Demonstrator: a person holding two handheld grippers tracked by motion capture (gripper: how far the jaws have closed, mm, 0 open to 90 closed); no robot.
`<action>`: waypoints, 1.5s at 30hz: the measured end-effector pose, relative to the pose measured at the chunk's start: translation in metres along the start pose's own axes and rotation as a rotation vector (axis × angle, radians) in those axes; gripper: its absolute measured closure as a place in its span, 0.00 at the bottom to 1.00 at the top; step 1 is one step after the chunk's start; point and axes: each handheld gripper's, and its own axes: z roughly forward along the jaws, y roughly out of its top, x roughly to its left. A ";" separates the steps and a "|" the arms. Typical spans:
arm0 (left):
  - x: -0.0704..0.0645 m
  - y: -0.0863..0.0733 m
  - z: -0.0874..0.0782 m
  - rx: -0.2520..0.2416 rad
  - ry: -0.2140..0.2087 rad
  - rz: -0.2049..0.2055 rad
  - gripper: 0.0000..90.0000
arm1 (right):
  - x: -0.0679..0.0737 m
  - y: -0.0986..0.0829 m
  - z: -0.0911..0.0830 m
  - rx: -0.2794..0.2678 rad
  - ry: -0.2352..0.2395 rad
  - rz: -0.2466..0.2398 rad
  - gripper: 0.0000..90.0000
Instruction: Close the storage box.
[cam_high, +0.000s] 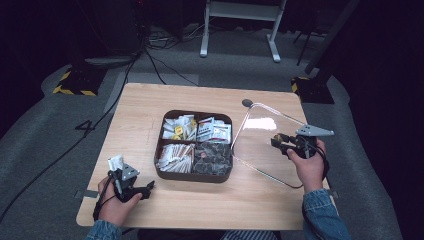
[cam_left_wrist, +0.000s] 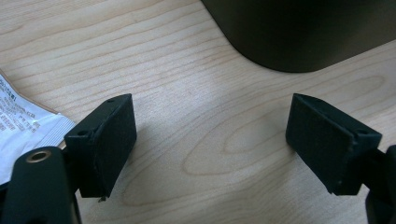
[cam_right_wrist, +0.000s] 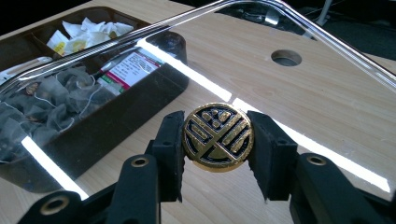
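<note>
High view: lid (cam_high: 265, 135) off tray (cam_high: 165, 172), tilted beside it, held by right gripper (cam_high: 283, 144); left gripper view: jaws spread over tabletop (cam_left_wrist: 210, 121); right gripper view: jaws pinching knob (cam_right_wrist: 217, 136), lid not yet laid down.

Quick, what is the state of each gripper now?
Left gripper: open, holding nothing.
Right gripper: shut on the round gold-and-black knob of the clear lid.

Dim room, grey carpet (cam_high: 45, 125) (cables (cam_high: 160, 65) trailing), white desk frame (cam_high: 240, 25) beyond the wooden table (cam_high: 200, 200).
</note>
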 end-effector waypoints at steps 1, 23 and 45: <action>0.000 0.000 0.000 0.000 0.000 0.000 0.19 | 0.000 0.000 0.000 0.000 0.000 0.000 0.65; 0.000 0.000 0.000 0.000 0.001 0.001 0.19 | 0.048 0.060 0.043 0.009 0.146 -0.093 0.65; 0.000 0.000 0.000 0.000 0.002 0.001 0.19 | 0.093 0.088 0.090 0.043 0.221 -0.171 0.65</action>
